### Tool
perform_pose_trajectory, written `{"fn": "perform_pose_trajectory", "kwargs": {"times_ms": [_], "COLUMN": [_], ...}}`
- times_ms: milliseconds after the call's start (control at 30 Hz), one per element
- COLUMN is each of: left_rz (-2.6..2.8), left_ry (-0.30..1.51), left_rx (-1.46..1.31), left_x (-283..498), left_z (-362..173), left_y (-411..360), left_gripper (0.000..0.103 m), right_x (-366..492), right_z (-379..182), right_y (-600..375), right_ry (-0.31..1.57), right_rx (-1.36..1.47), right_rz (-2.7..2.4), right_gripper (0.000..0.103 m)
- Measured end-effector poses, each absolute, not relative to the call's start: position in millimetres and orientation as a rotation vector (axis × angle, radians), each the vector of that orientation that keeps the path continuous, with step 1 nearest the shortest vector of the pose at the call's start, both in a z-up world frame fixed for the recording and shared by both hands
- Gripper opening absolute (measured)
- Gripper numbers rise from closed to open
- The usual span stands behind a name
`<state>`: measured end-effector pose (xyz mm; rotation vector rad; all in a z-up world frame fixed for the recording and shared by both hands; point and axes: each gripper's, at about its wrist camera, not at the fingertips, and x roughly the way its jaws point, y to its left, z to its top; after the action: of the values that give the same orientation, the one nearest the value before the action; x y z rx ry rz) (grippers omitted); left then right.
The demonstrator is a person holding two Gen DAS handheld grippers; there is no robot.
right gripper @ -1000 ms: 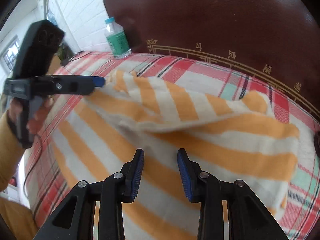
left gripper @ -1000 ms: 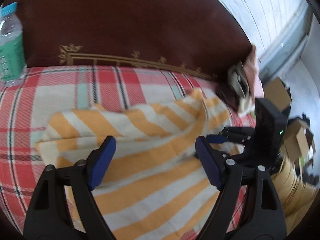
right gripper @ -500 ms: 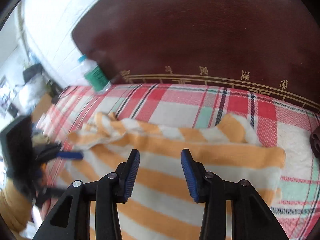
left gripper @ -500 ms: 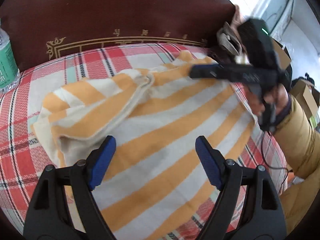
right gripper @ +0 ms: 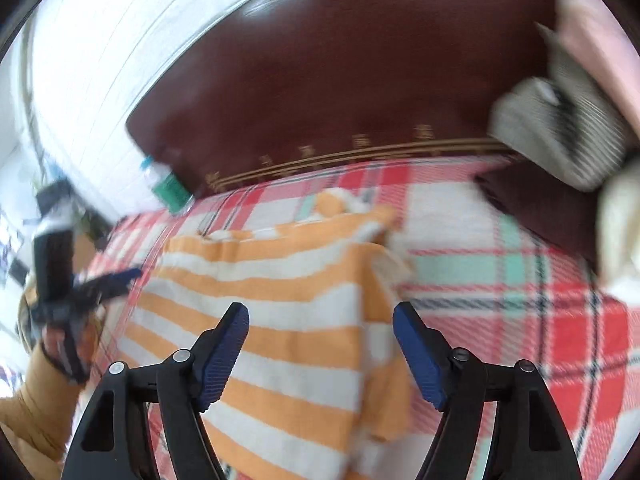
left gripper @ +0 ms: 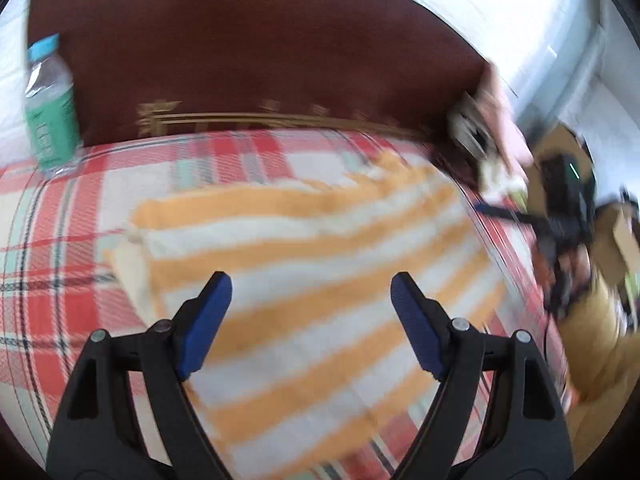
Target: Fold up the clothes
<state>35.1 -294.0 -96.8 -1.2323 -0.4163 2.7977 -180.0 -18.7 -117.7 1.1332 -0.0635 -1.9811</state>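
Observation:
An orange-and-white striped cloth (left gripper: 304,252) lies folded and flat on the red plaid bed cover (left gripper: 48,248). It also shows in the right wrist view (right gripper: 276,312). My left gripper (left gripper: 310,304) is open and empty above the cloth's near part. My right gripper (right gripper: 320,332) is open and empty over the cloth's right edge. The right gripper also appears in the left wrist view (left gripper: 504,213), off the bed's right side. The left gripper appears in the right wrist view (right gripper: 116,280), off the left side. Both views are motion-blurred.
A dark wooden headboard (left gripper: 260,60) stands behind the bed. A water bottle with a green label (left gripper: 50,112) stands at the back left. A heap of other clothes (right gripper: 568,120) lies at the back right. Cardboard boxes (left gripper: 624,236) sit on the floor to the right.
Both grippers have let go of the cloth and pulled back apart. The right jaws have opened wider. The cloth's raised fold now lies flat.

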Motion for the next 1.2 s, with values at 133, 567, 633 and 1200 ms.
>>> {"fn": "perform_pose_trajectory", "kwargs": {"times_ms": [133, 567, 633, 1200], "left_rz": [2.658, 2.548, 2.56, 2.716], "left_ry": [-0.151, 0.369, 0.315, -0.036], "left_rx": [-1.174, -1.303, -1.311, -1.292], "left_x": [32, -51, -59, -76], "left_z": [-97, -147, -150, -140], "left_y": [-205, -63, -67, -105], "left_gripper": [0.083, 0.083, 0.083, 0.029], "right_x": [-190, -213, -219, -218], "right_z": [-132, -148, -150, -160], "right_y": [18, 15, 5, -52], "right_ry": [-0.19, -0.338, -0.317, -0.041], "right_rx": [1.227, 1.27, 1.279, 1.225], "right_rz": [-1.982, -1.85, -1.834, -1.837], "right_gripper": [0.077, 0.081, 0.081, 0.048]}}
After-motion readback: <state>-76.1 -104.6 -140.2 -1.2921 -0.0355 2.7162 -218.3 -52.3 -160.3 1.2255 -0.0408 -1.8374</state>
